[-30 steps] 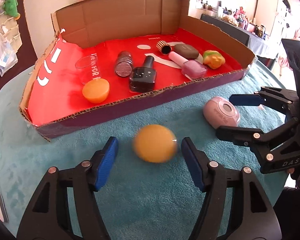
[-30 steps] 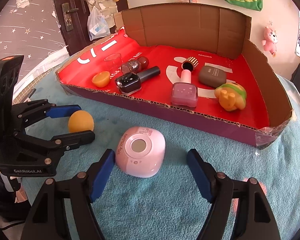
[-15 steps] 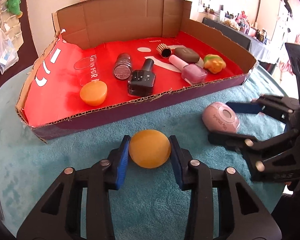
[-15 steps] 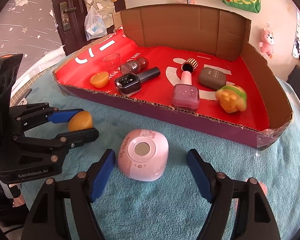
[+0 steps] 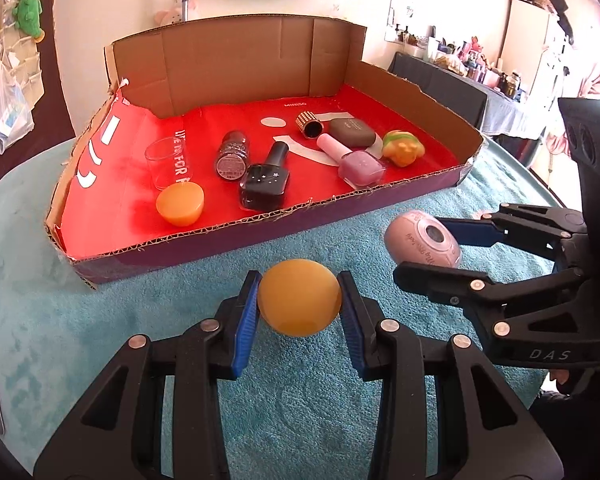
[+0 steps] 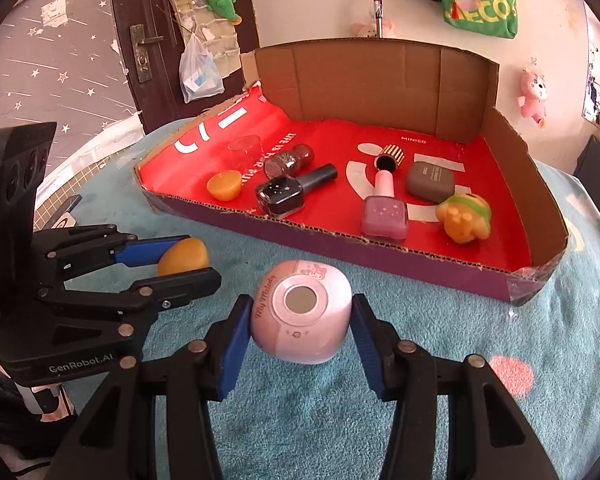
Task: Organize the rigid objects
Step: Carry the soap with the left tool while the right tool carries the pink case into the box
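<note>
Orange and smooth, the round ball sits between the blue fingers of the left gripper, which are closed against both its sides. The right gripper is narrowed on the pink My Melody case in the same way, both pads touching it. Both things are over the teal towel on the bench, just outside the near wall of the cardboard tray, which lies toward 12 o'clock. In my judgement the ball is the bigger risk: it is held only at two small points, so a quick tilt over the tray wall could let it slip and roll. The case is rounded too and could rotate between the pads. The two grippers are near each other and could collide.
</note>
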